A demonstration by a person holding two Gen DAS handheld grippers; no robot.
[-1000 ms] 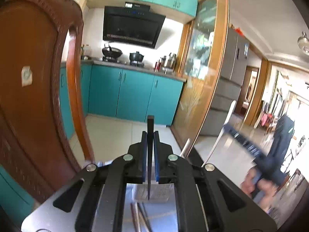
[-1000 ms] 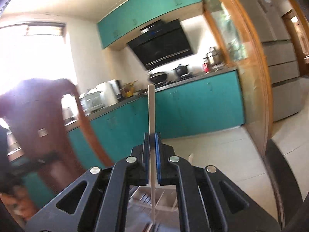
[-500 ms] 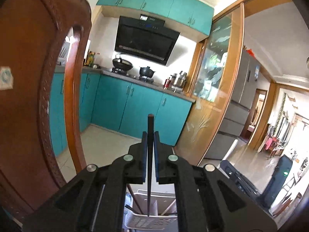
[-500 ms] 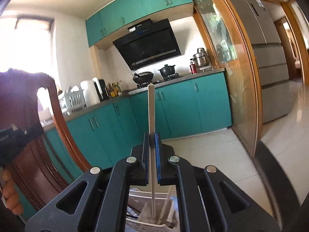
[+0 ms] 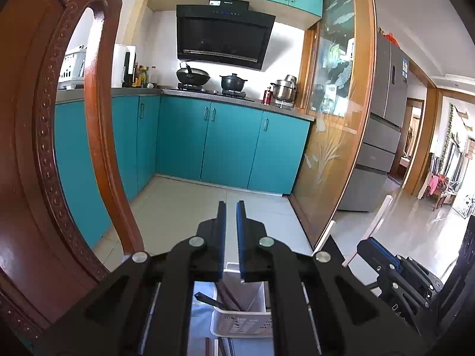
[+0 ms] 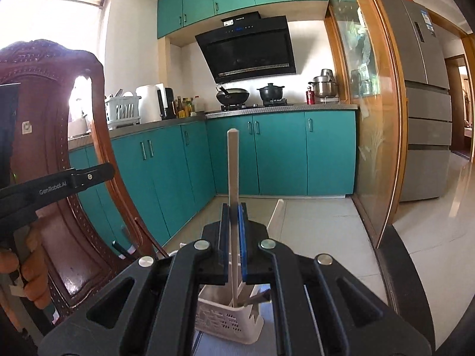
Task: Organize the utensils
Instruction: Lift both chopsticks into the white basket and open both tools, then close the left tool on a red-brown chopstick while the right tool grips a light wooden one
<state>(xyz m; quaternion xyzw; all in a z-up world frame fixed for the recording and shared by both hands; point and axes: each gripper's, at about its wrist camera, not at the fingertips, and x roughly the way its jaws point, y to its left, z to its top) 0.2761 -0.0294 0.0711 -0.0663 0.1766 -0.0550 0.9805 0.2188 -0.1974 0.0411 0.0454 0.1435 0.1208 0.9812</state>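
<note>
My left gripper (image 5: 231,207) is open and empty, its blue pads a small gap apart, right above a white slotted utensil basket (image 5: 242,323) that holds dark chopsticks (image 5: 230,295). My right gripper (image 6: 232,207) is shut on an upright white chopstick (image 6: 232,160) whose lower end reaches into the same basket (image 6: 225,322). The right gripper's body shows in the left wrist view (image 5: 394,270); the left gripper's body shows in the right wrist view (image 6: 56,188).
A carved wooden chair back (image 5: 35,148) stands close on the left. More utensils (image 5: 221,345) lie on the table in front of the basket. Teal kitchen cabinets (image 5: 225,145) and a glass sliding door (image 5: 332,136) lie beyond.
My left gripper opened and let go of the dark chopstick, which now stands in the basket. Both grippers came closer over the basket; the right one still holds its white chopstick.
</note>
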